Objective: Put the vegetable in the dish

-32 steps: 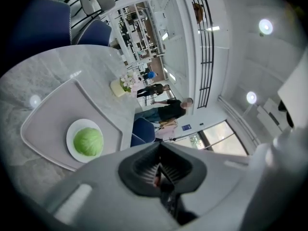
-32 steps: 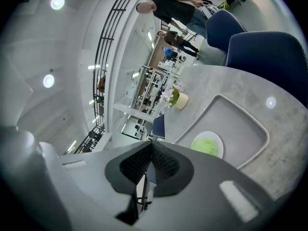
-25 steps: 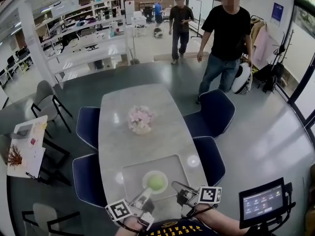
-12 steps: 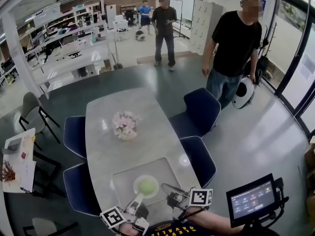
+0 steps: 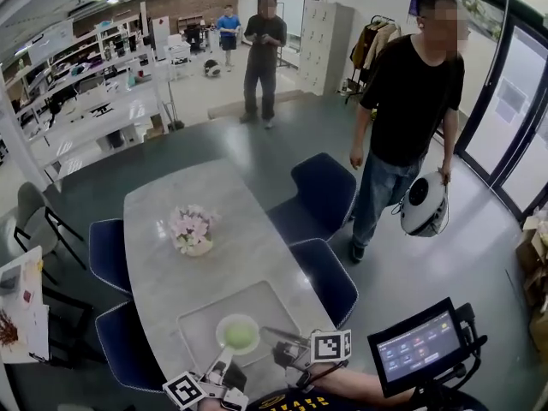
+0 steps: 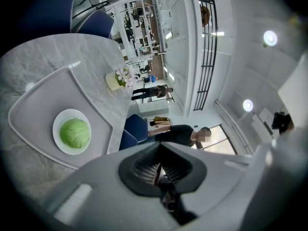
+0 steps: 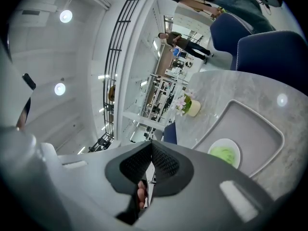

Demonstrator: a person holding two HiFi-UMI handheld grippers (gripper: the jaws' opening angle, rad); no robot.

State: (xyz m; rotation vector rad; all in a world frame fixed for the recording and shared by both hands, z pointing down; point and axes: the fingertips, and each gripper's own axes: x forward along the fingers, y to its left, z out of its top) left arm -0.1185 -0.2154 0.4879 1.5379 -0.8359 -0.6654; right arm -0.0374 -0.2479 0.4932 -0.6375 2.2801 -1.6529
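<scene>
On the grey marble desk (image 5: 163, 229), the round green cabbage (image 5: 240, 336) lies already in the white round dish (image 5: 221, 326) on the grey tray (image 5: 197, 332), just ahead of the closed, empty left claw (image 6: 159, 146), with the equally closed, empty right claw (image 7: 151, 143) slightly farther.

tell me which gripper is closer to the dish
Left, by a little. In the head view the left gripper sits just below-left of the dish, almost at its rim. The right gripper is off to its right, with a strip of tray between.
</scene>
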